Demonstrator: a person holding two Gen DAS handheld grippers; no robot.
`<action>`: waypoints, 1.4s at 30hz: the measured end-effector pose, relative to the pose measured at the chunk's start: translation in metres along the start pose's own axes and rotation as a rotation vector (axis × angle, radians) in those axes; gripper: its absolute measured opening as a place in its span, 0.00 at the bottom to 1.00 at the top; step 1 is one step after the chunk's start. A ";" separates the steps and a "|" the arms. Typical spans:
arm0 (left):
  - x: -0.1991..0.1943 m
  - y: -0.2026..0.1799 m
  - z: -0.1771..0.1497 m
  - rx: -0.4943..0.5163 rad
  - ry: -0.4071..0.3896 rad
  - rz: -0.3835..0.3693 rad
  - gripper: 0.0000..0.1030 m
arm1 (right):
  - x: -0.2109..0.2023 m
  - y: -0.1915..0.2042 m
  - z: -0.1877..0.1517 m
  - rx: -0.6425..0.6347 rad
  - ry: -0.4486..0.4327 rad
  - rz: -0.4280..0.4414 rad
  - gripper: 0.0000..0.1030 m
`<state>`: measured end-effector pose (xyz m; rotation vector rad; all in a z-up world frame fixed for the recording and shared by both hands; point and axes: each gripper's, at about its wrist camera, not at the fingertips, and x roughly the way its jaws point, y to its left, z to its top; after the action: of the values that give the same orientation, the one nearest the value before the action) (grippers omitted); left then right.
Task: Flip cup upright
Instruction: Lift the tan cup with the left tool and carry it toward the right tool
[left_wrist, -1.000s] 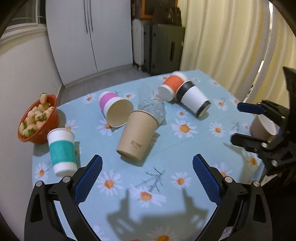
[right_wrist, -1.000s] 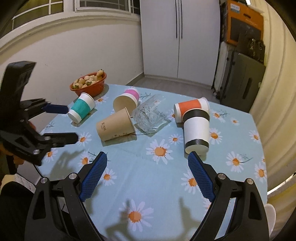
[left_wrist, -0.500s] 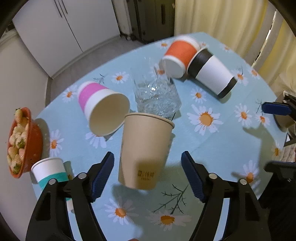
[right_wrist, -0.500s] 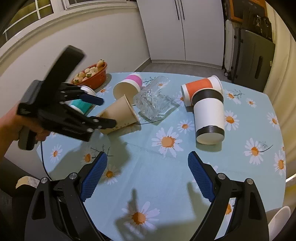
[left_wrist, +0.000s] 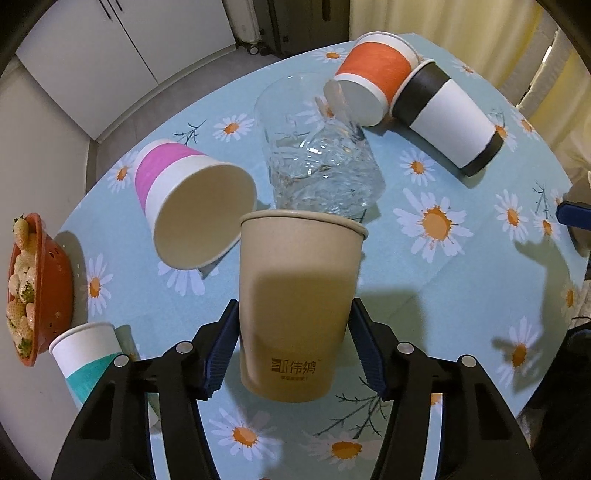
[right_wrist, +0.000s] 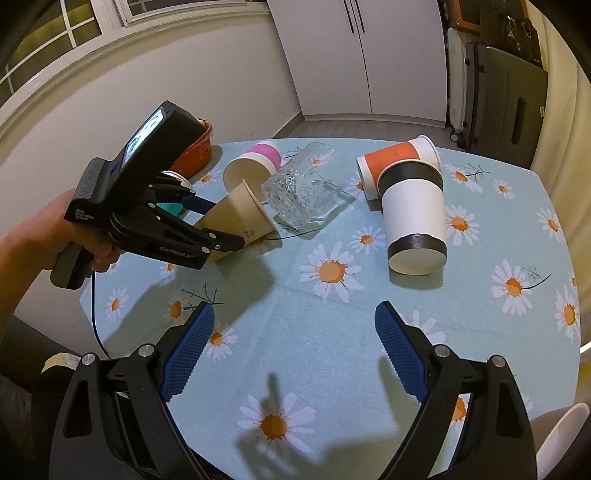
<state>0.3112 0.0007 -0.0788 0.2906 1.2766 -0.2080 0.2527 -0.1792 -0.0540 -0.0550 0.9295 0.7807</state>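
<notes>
Kraft cup (left_wrist: 299, 306), on its side beside the glass (left_wrist: 317, 162): left gripper (left_wrist: 293, 350) straddles its base, apparently just touching (grip unconfirmed); we close squarely before tipping it upright.

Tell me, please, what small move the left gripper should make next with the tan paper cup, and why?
Probably close the left gripper onto the tan cup. The cup lies on its side between the open blue pads, which flank its lower body without clearly pressing it, so a firm grip should come before any lifting or turning.
</notes>
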 end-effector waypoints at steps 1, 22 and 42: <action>-0.002 0.000 -0.001 -0.005 -0.002 -0.004 0.56 | -0.001 -0.001 -0.001 0.002 -0.002 0.001 0.85; -0.073 -0.012 -0.091 -0.516 -0.218 -0.033 0.56 | -0.035 0.015 -0.015 0.016 -0.060 0.066 0.85; -0.056 -0.052 -0.155 -0.734 -0.229 -0.129 0.56 | -0.043 0.032 -0.045 0.040 -0.032 0.086 0.85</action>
<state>0.1386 0.0018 -0.0701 -0.4343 1.0647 0.1232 0.1868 -0.1971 -0.0415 0.0325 0.9213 0.8398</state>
